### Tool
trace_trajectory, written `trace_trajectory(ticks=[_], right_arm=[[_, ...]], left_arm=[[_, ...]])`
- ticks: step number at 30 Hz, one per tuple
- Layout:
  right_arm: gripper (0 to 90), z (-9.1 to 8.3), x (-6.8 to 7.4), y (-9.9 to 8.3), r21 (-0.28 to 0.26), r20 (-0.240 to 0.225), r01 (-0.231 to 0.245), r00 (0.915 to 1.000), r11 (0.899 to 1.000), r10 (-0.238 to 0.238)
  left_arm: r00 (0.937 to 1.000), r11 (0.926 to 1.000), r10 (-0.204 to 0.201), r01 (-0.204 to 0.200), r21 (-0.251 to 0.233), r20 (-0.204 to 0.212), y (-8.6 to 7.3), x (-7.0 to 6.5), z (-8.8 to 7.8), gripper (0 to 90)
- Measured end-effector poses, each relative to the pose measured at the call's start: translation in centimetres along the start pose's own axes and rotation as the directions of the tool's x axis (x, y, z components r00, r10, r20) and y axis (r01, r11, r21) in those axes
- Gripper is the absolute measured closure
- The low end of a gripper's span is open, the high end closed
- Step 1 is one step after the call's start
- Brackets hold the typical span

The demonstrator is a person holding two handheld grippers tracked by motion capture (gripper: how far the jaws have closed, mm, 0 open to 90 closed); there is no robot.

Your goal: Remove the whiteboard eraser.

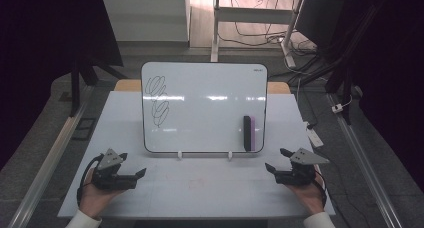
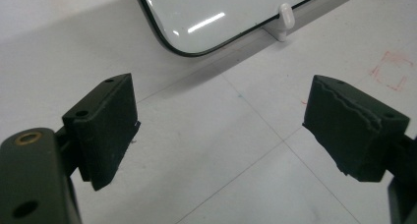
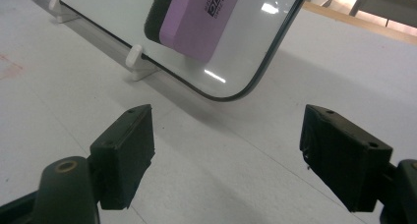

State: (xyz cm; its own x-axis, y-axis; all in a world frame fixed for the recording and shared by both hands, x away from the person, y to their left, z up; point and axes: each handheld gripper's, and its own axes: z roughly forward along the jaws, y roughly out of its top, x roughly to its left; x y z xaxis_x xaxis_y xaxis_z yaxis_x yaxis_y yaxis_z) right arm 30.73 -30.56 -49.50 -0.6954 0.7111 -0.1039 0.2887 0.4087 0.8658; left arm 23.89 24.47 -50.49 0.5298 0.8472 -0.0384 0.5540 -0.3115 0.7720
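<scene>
eraser: purple-and-black eraser [image 1: 249, 133] stuck upright on the whiteboard [image 1: 205, 105], low at its right side, just above the bottom edge; in the right gripper view it [image 3: 196, 15] sits ahead and a little left of the jaws.
scribble: black loops [image 1: 157, 100] at the board's upper left, well apart from the eraser.
board: stands tilted back on two small white feet [image 1: 180, 155] on the table [image 1: 200, 188], between and beyond the two tongs.
right tongs: right gripper [image 1: 274, 160] rests on the table near the board's lower right corner, jaws spread wide, nothing between them; the nearer of the two to the eraser, but apart from it.
left tongs: left gripper [image 1: 134, 165] lies near the board's lower left corner, jaws wide, empty.
step: judged as the start; neither tool has touched anything, the scribble is whole.
next move: likely the right tongs lift and reach forward to the eraser, jaws turned to straddle its narrow sides, then close; the left may need to steady the board against tipping.
</scene>
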Motion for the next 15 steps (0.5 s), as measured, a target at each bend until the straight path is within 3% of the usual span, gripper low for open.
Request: trace_trajectory(ticks=[8, 11, 15], right_arm=[[21.0, -0.1, 0.2, 1.0, -0.018, -0.002, -0.003, 1.0000, 1.000, 0.003], [21.1, 0.2, 0.5, 2.5, -0.026, -0.008, -0.005, 1.0000, 1.000, 0.004], [21.8, 0.8, 1.2, 4.5, -0.032, 0.016, -0.006, 0.9999, 0.999, 0.006]], left_arm=[[0.9996, 0.9997, -0.024, 0.024, 0.000, 0.012, 0.1, 0.2, 0.1, 14.0], [0.9993, 0.9995, -0.032, 0.031, 0.006, 0.020, 0.1, 0.3, 0.3, 13.9], [0.9996, 0.9997, -0.021, 0.021, 0.010, 0.019, 0.2, 0.0, 0.3, 13.9]])
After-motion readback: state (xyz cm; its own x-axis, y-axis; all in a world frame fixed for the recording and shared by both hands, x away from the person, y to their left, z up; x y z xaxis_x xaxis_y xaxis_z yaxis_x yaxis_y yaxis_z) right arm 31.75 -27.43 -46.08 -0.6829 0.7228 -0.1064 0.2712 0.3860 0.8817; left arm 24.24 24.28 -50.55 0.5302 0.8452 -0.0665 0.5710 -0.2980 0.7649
